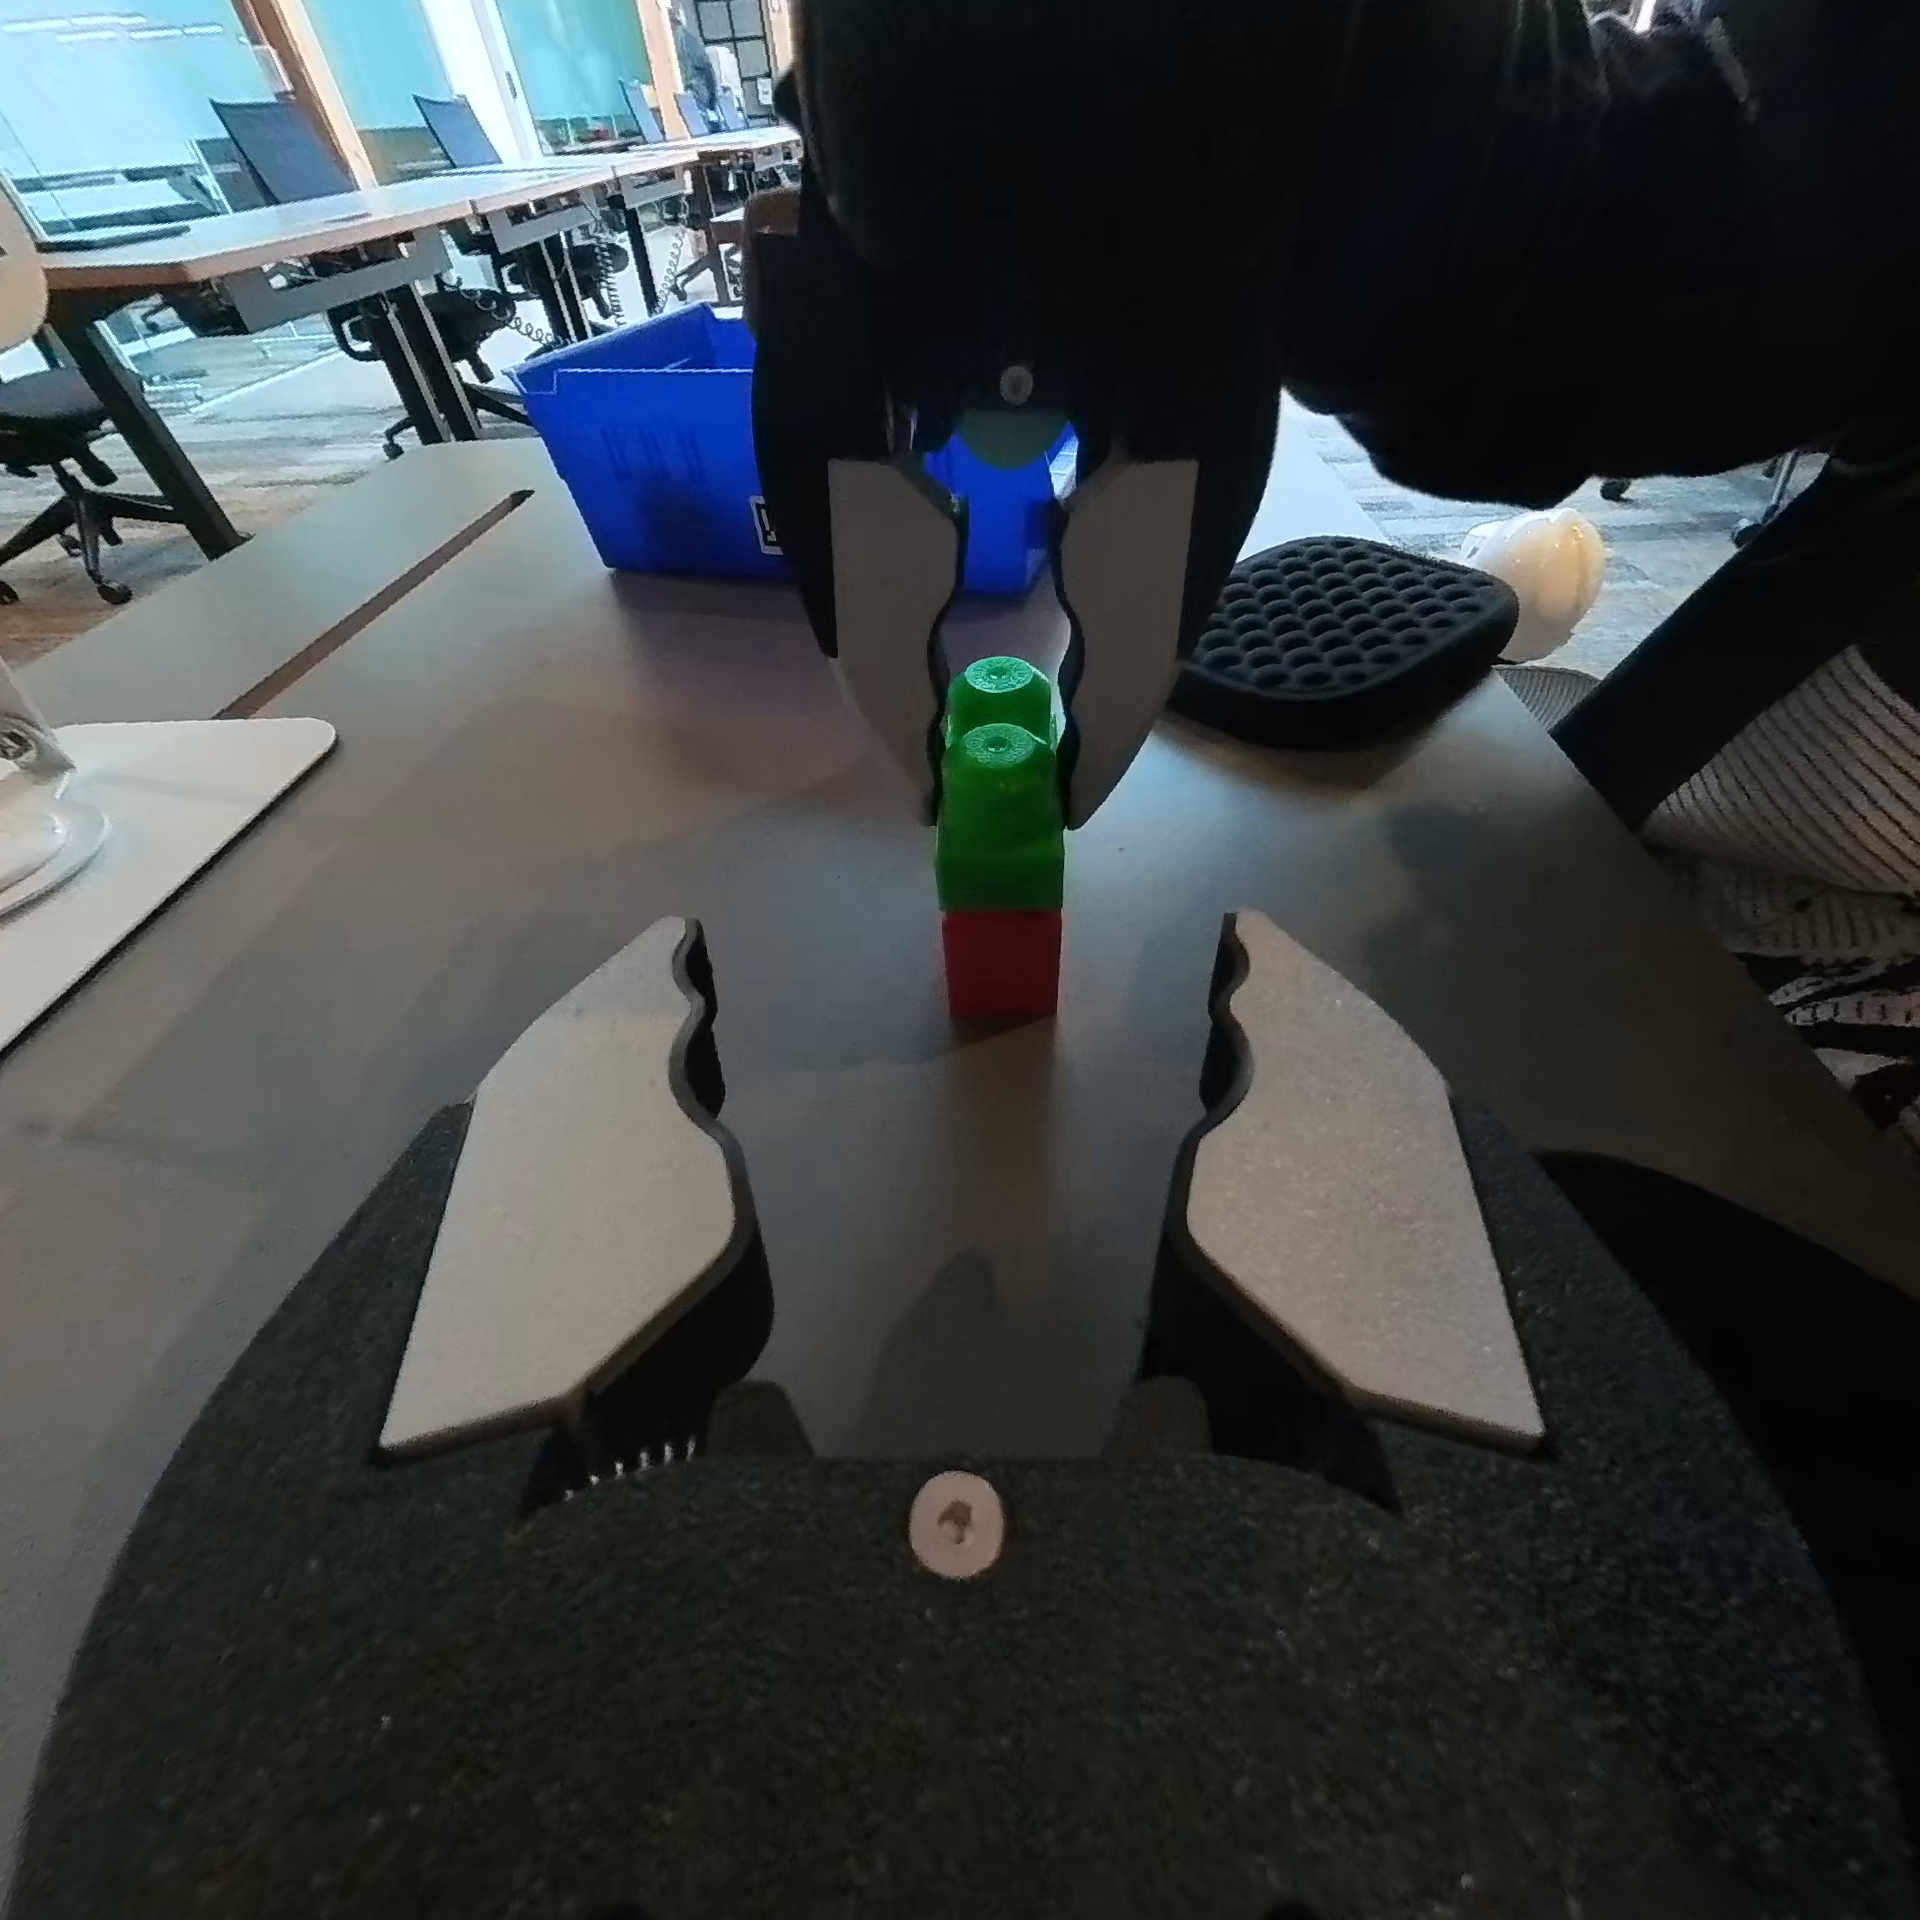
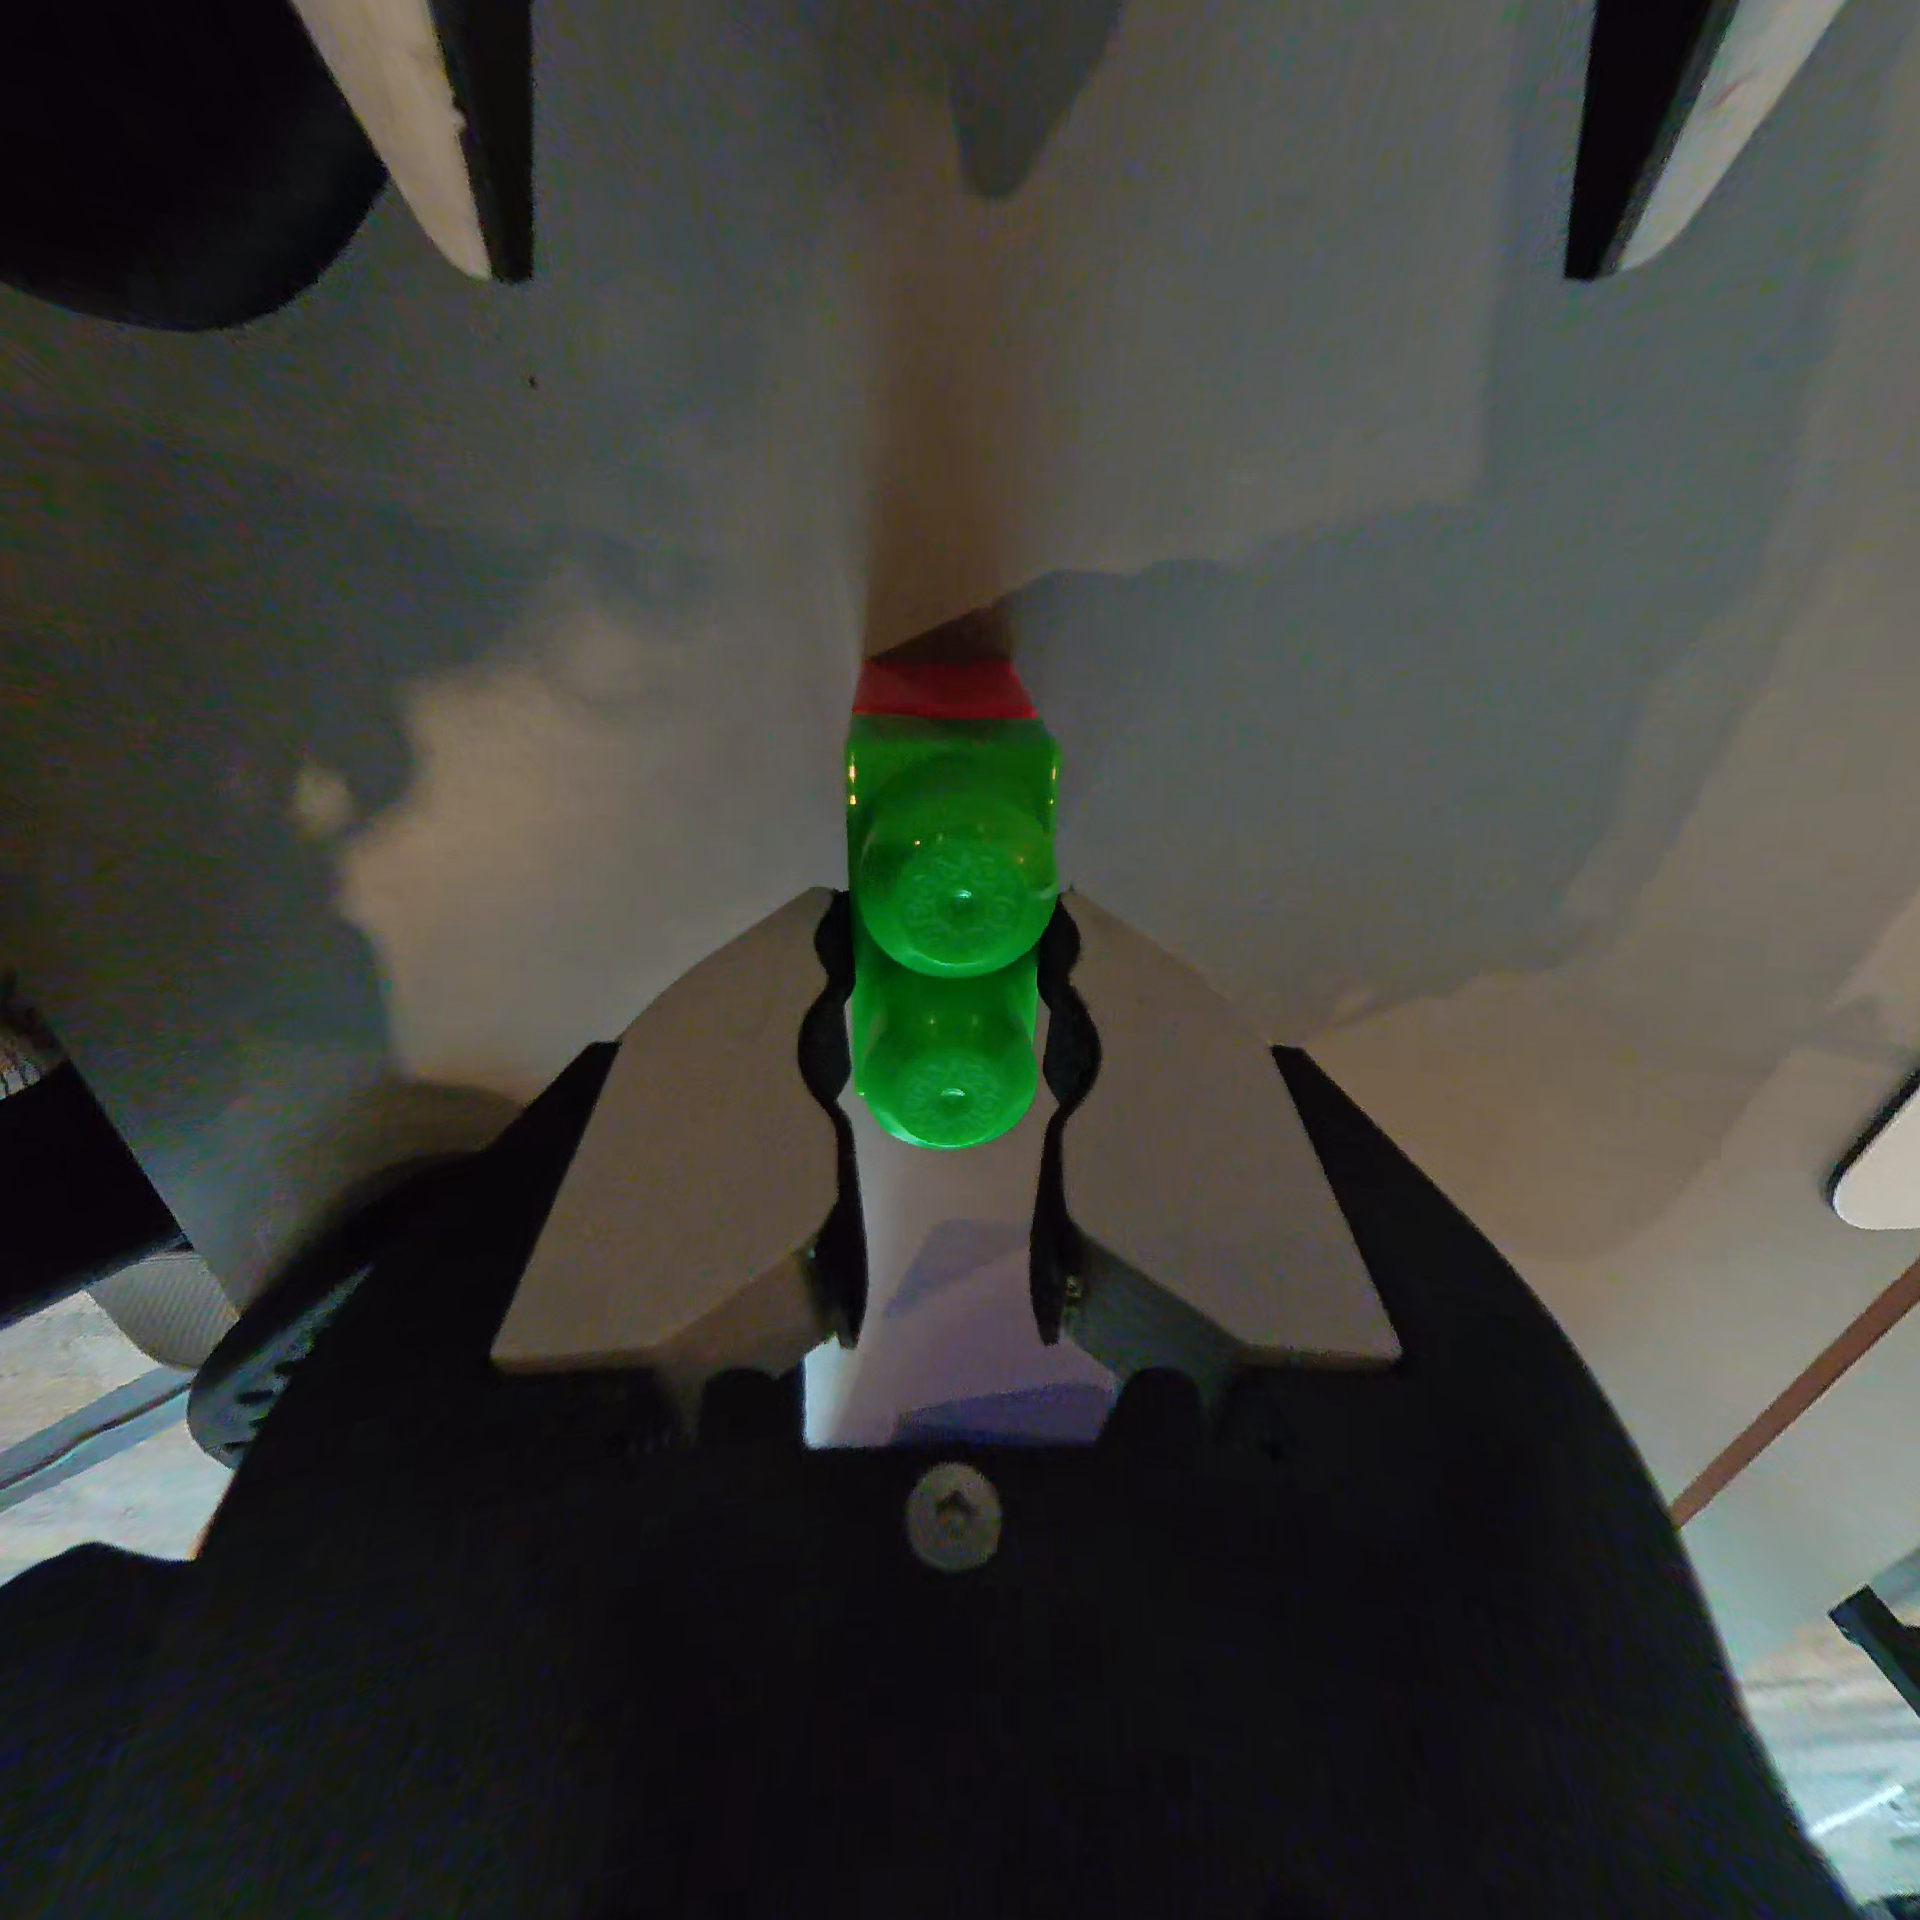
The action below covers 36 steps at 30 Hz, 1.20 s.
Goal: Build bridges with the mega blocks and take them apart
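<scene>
Green block (image 1: 1000, 821) on red block (image 1: 1004, 966), mid-table (image 1: 520, 831): hard, light plastic, slick-sided, best pinched low across flat flanks. Right gripper (image 2: 948, 904) clamped around green studs; left gripper (image 1: 961, 956) spread wide, empty, just short. Left view alone: blue bin (image 1: 644, 457). Right view alone: stud tops.

Setting: open-plan office. You see rows of desks (image 1: 312, 223) and wheeled chairs (image 1: 62, 436) upper left of the frame, glass partitions (image 1: 125, 94) behind, carpeted floor (image 1: 270, 457).

Daylit from far windows, dim up close; wide-angle bending at edges.
</scene>
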### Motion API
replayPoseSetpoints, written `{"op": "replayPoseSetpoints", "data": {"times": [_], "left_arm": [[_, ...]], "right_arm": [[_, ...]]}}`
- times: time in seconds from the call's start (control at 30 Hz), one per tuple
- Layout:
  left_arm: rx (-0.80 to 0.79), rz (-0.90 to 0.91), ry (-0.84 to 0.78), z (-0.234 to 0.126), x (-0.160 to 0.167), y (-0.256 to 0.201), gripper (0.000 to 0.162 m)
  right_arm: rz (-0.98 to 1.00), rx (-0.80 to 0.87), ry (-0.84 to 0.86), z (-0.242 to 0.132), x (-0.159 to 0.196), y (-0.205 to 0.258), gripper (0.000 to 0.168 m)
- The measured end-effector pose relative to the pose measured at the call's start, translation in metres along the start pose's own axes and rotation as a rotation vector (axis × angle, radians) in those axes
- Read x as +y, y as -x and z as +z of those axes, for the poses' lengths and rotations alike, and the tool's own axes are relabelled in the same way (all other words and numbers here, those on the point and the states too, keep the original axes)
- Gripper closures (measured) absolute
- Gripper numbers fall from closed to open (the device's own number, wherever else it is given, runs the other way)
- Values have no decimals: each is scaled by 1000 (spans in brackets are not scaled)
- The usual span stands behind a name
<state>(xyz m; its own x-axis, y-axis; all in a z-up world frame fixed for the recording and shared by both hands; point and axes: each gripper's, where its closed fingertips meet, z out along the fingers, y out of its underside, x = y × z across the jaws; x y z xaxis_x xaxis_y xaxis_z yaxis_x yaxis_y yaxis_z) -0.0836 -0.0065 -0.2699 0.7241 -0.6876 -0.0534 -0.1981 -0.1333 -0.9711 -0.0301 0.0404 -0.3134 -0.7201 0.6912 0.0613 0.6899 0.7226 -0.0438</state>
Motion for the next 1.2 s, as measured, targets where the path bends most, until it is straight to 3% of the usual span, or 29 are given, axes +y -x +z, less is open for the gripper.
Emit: {"op": "replayPoseSetpoints", "data": {"times": [1.2], "left_arm": [[27, 14, -24, -4, -8, -7, 70]], "right_arm": [[-14, 14, 105, 7, 1, -1, 133]]}}
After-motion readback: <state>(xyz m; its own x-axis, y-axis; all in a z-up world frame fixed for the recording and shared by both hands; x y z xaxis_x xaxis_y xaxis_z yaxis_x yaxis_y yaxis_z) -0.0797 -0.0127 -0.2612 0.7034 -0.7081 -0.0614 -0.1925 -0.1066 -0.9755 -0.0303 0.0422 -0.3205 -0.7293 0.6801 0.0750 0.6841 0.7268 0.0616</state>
